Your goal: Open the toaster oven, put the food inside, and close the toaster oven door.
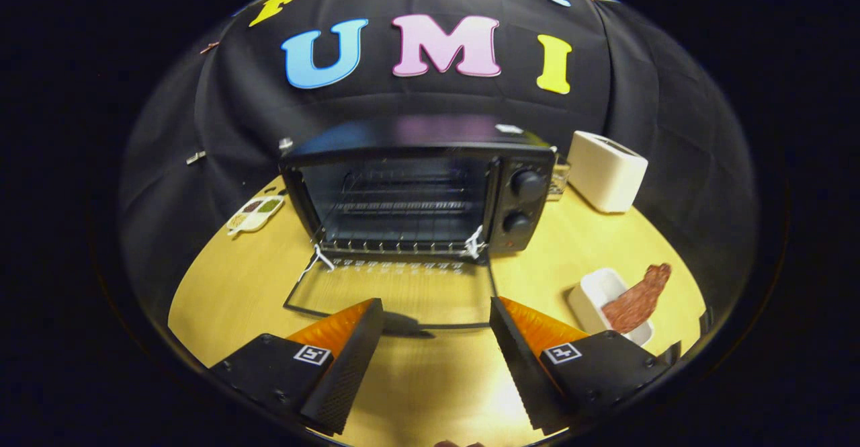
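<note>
Two hand-held gripper (437, 339) fingers apart, toaster oven (416, 191) interior perhaps empty

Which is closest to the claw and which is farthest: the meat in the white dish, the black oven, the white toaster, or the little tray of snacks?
The claw is open, holding nothing.
1. Meat in its white dish, just beside one claw finger.
2. Black oven, straight ahead; its open door reaches almost between the fingers.
3. Snack tray and white toaster, on opposite sides of the oven: too close to call.
</note>
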Action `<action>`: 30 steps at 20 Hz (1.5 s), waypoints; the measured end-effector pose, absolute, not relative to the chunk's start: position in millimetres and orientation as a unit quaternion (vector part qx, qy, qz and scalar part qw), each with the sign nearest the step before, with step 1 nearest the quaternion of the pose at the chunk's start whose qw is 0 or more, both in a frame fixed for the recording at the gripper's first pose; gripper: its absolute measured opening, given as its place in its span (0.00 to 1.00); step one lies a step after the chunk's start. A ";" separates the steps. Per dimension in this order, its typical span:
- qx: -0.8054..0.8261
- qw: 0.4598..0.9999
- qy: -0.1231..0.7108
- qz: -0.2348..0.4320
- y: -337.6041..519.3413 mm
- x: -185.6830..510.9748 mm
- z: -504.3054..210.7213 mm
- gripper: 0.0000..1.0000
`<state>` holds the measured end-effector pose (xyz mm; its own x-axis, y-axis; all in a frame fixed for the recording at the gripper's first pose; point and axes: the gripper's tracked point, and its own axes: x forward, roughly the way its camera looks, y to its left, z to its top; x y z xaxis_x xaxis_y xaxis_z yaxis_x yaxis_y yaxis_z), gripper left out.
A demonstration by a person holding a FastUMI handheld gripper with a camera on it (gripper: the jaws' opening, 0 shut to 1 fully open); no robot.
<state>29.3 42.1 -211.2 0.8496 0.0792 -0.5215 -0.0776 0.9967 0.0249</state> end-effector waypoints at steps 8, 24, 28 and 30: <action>0.007 0.971 0.240 0.015 -86.5 49.0 -141.1 0.98; 0.125 0.894 0.408 0.137 -216.6 65.5 -268.5 0.97; 0.172 0.868 0.438 0.160 -209.7 65.9 -291.4 0.78; 0.193 0.857 0.446 0.172 -203.4 66.3 -291.3 0.70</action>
